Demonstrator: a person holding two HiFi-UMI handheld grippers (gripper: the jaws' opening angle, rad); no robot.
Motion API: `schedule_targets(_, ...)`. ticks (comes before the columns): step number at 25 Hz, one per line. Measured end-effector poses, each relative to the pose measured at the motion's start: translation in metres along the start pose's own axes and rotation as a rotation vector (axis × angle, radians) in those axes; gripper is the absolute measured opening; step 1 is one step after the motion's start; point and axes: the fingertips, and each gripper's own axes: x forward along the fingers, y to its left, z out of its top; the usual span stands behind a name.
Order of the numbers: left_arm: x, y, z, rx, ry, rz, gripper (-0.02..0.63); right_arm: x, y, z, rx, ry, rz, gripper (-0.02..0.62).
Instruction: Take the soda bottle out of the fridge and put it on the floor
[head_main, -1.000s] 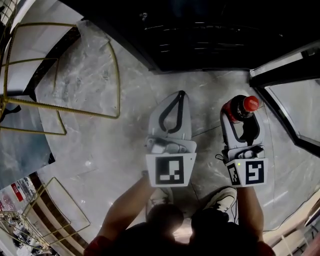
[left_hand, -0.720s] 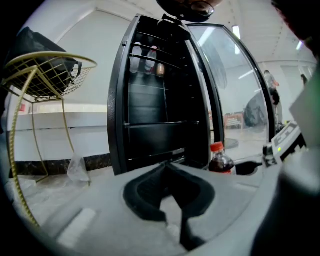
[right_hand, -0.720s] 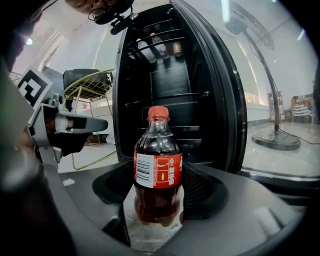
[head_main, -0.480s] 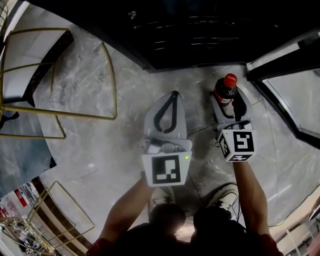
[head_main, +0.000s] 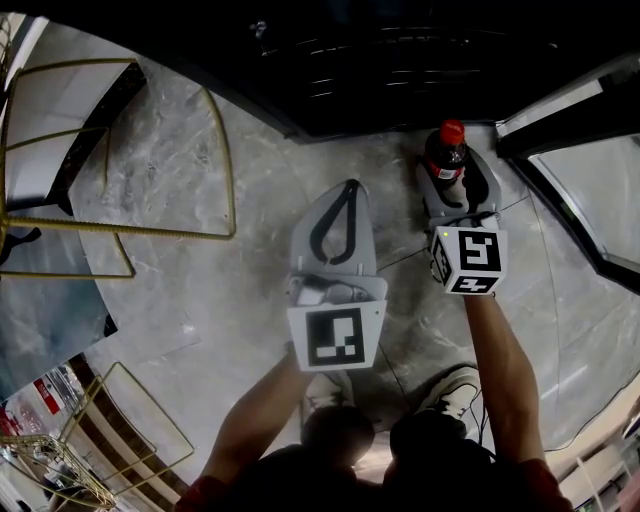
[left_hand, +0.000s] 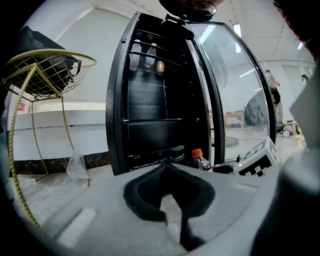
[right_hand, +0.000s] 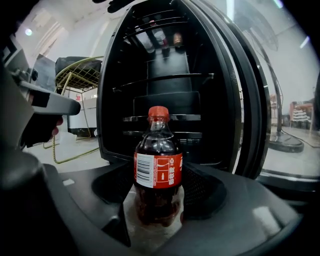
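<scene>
A small soda bottle (right_hand: 158, 170) with a red cap and red label stands upright between the jaws of my right gripper (right_hand: 158, 197), which is shut on its body. In the head view the soda bottle (head_main: 446, 150) and right gripper (head_main: 447, 170) are low over the marble floor, just in front of the open black fridge (head_main: 400, 70). I cannot tell whether the bottle's base touches the floor. My left gripper (head_main: 352, 190) hangs to the left, shut and empty; its own view shows the left gripper (left_hand: 167, 167), the soda bottle (left_hand: 199, 159) and the fridge (left_hand: 155, 110).
The fridge's glass door (head_main: 590, 200) stands open at the right. A gold wire stool (head_main: 120, 150) is on the left, with a clear plastic bag (left_hand: 77, 167) by the wall. The person's shoes (head_main: 450, 395) are below the grippers.
My right gripper has carried the bottle forward toward the fridge and lower to the floor. The left gripper has stayed where it was.
</scene>
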Motion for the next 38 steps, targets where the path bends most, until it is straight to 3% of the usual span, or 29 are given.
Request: schedule_targets(38, 0.001, -0.012, -0.007, 0.000, 0.015, -0.018, 0.000, -0.028, -0.001, -0.023, 0.005, 0.008, -0.011, 0.302)
